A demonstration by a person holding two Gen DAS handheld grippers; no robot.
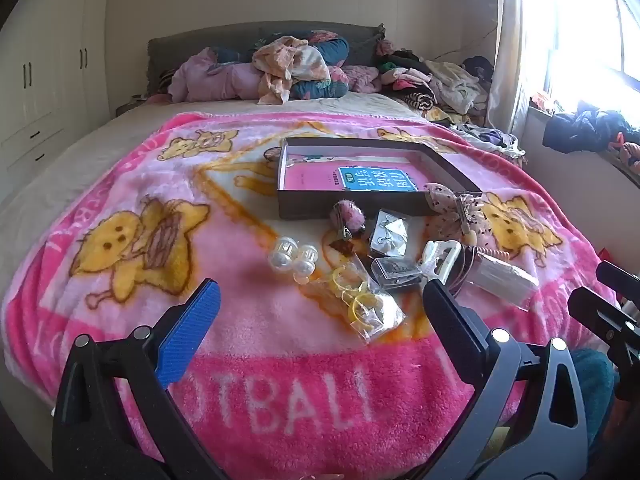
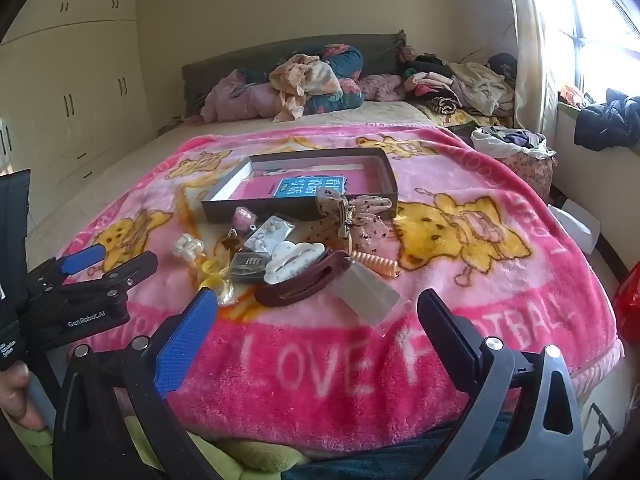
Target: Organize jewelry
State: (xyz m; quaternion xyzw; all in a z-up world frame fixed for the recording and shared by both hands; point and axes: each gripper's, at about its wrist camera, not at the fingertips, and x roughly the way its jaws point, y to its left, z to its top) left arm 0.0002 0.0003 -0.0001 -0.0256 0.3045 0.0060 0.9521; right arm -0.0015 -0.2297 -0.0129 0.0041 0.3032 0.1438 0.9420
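A pile of jewelry and hair pieces lies on a pink blanket (image 1: 248, 320): clear pearl clips (image 1: 294, 258), a bag of yellow rings (image 1: 360, 304), small packets (image 1: 388, 234), a white claw clip (image 1: 438, 256), a dark brown claw clip (image 2: 300, 280), a coiled hair tie (image 2: 376, 265) and a dotted bow (image 2: 352, 216). Behind them stands an open dark box (image 1: 360, 206) holding a pink book (image 1: 360, 178). My left gripper (image 1: 320, 320) is open and empty above the blanket, in front of the pile. My right gripper (image 2: 320, 328) is open and empty, also in front of the pile.
The bed's far end holds heaped clothes and pillows (image 1: 296, 68). More clothes lie at the right by the window (image 1: 580, 40). White wardrobes (image 2: 80, 92) stand at the left. A red thing (image 2: 630, 300) sits at the bed's right edge.
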